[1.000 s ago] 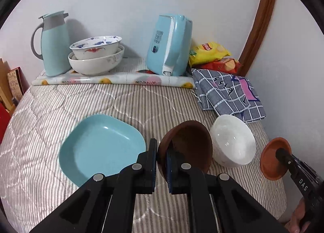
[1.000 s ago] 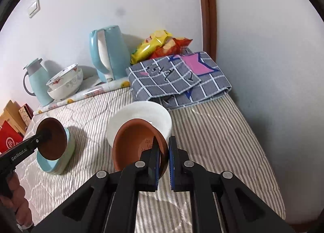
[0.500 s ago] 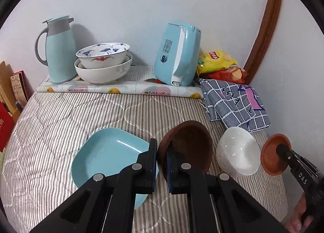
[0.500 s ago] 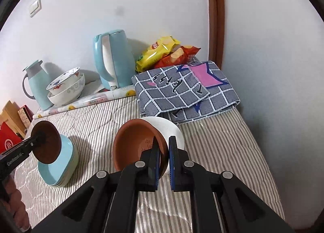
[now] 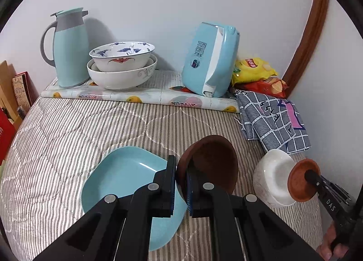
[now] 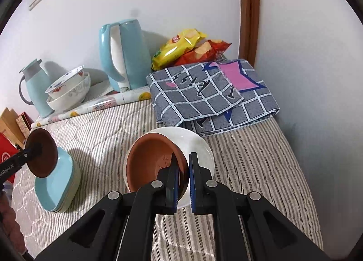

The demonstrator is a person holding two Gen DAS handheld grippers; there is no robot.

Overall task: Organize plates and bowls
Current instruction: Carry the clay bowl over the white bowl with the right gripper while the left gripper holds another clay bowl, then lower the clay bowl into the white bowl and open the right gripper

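Observation:
My left gripper [image 5: 180,170] is shut on the rim of a dark brown bowl [image 5: 213,161], which is tilted above the right edge of a light blue plate [image 5: 127,177] on the striped quilt. In the right wrist view the blue plates [image 6: 56,188] form a small stack with the dark brown bowl [image 6: 43,152] just over them. My right gripper [image 6: 183,165] is shut on the rim of a terracotta bowl [image 6: 149,161], held tilted above a white bowl [image 6: 197,145]. From the left wrist view the terracotta bowl [image 5: 300,179] overlaps the white bowl [image 5: 272,177].
At the back stand a teal jug [image 5: 70,48], two nested patterned bowls [image 5: 122,66], a blue kettle [image 5: 211,61] and a patterned roll [image 5: 140,96]. Snack bags [image 5: 254,68] and a folded checked cloth [image 6: 211,93] fill the back right corner. Walls close the back and right.
My right gripper carried the terracotta bowl forward until it hangs over the white bowl. My left gripper drifted with the dark brown bowl, and the blue plate now lies closer under it.

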